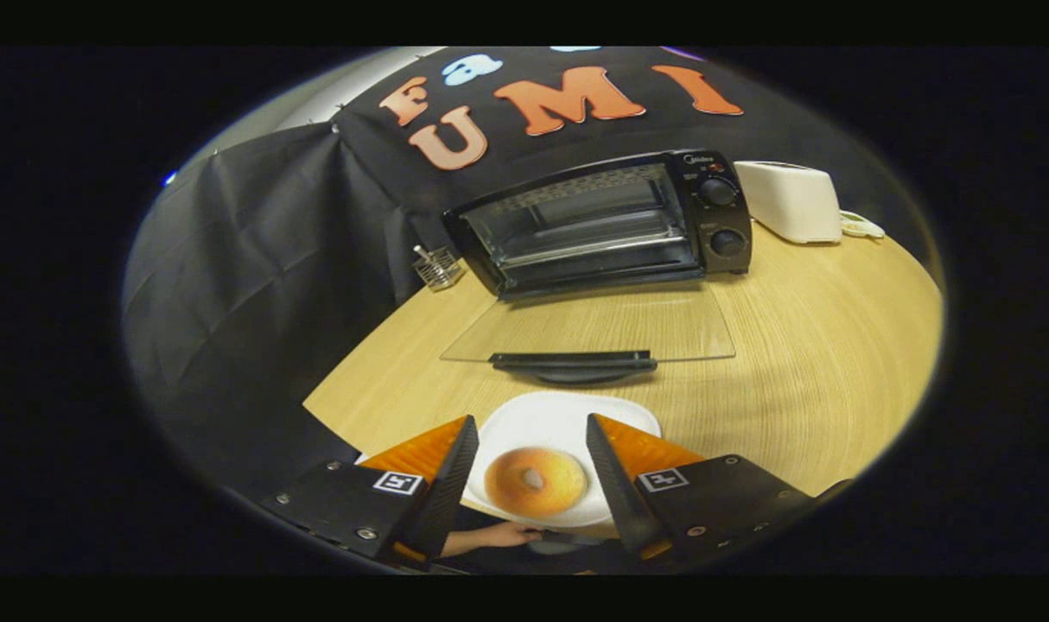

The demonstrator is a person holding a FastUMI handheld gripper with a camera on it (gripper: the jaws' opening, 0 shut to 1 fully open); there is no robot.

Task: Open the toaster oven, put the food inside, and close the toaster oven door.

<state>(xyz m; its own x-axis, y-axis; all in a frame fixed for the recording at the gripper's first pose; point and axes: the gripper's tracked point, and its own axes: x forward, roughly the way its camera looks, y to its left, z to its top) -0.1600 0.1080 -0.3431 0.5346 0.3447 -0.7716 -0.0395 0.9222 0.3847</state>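
The toaster oven [607, 223] stands open at twelve o'clock from the gripper [531, 471], its glass door [589, 326] dropped flat onto the wooden table [818, 363] with the handle [572, 361] toward us, and that door is the first hazard: it lies right across the route between plate and cavity, so a low carry could clip the handle or drag the food over the glass. The second risk is the grab itself. The jaws are spread wide with nothing in them, and the bagel [536, 481] sits on the white plate [568, 423] in the gap between them, touching neither finger as far as I can judge. If they close off-centre, one finger may land first and skid the bagel across the smooth plate, or nudge the plate itself toward the table's near edge, where a hand [500, 537] shows just at six o'clock below it. A squeeze too hard could crush the soft ring. A small wire basket [438, 268] at ten o'clock and a white toaster [791, 200] at one o'clock stand well apart from the route.
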